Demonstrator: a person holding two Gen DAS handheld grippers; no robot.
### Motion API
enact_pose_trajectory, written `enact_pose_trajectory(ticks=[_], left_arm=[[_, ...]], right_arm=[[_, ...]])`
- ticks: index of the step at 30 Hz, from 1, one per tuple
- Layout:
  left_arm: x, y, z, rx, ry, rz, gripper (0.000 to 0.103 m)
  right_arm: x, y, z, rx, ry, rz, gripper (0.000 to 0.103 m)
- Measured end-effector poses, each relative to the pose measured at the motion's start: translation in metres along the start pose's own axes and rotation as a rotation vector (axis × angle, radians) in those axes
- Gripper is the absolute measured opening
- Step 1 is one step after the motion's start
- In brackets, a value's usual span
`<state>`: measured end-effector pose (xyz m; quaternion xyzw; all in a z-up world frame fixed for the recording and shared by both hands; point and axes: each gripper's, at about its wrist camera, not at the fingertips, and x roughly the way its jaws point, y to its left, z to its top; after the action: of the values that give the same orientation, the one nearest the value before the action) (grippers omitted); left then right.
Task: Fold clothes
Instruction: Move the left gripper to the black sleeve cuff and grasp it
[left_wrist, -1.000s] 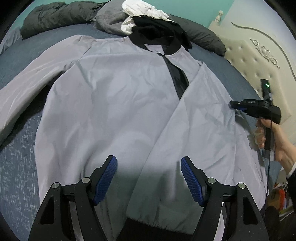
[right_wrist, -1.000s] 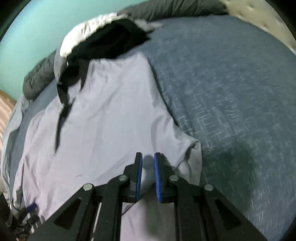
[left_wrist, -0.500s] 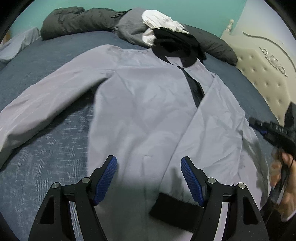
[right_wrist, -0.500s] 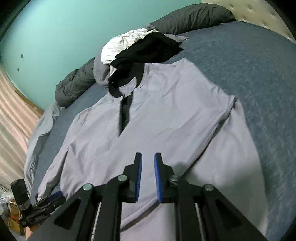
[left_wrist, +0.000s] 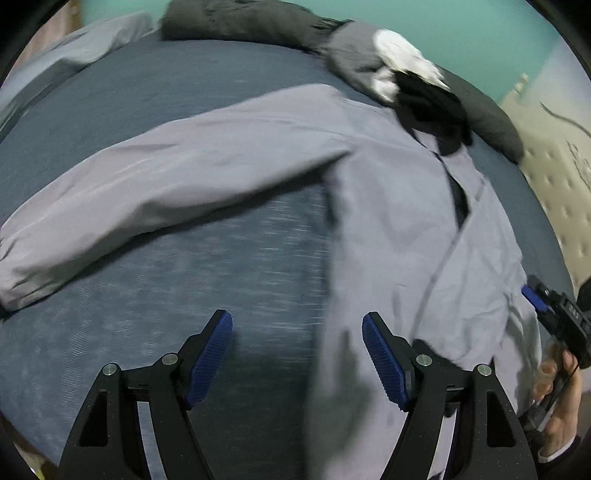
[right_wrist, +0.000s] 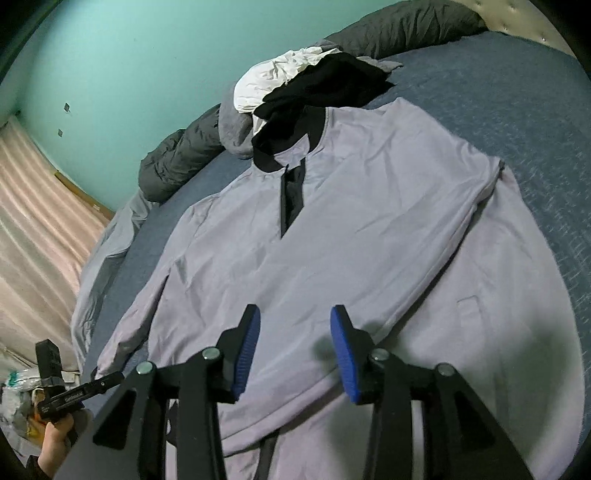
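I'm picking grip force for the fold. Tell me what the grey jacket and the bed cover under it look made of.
Grey jacket: looks like thin, smooth woven synthetic, perhaps nylon or polyester; faint sheen, fine sharp creases, lies flat. Its black collar looks matte, possibly ribbed knit.
Bed cover: blue, matte, heathered fabric with pale flecks, coarser-looking than the jacket; the fibre cannot be told.

Grey jacket (right_wrist: 351, 236) lay face-up and spread flat on the blue bedspread (right_wrist: 498, 96), with its black collar (right_wrist: 291, 144) pointing at the clothes pile (right_wrist: 295, 85). Black placket strip (right_wrist: 291, 199) ran down from the collar and part-way down the chest. One sleeve (left_wrist: 159, 184) was stretched straight out across the bedspread, away from the body, with its gathered cuff at the far end. The other sleeve (right_wrist: 480, 280) was folded in over the front, lying diagonal toward the hem. Fabric was lightly creased; dark hem band barely visible.
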<state>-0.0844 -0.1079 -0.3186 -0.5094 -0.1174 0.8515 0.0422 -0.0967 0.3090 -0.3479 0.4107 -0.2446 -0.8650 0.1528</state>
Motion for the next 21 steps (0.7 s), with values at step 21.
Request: enact_pose_trajectory(ticks=[21], left_arm=[[-0.066, 0.229, 0.007, -0.402, -0.127, 0.295, 0.079]], right_arm=[[-0.002, 0.006, 0.001, -0.017, -0.005, 0.032, 0.047]])
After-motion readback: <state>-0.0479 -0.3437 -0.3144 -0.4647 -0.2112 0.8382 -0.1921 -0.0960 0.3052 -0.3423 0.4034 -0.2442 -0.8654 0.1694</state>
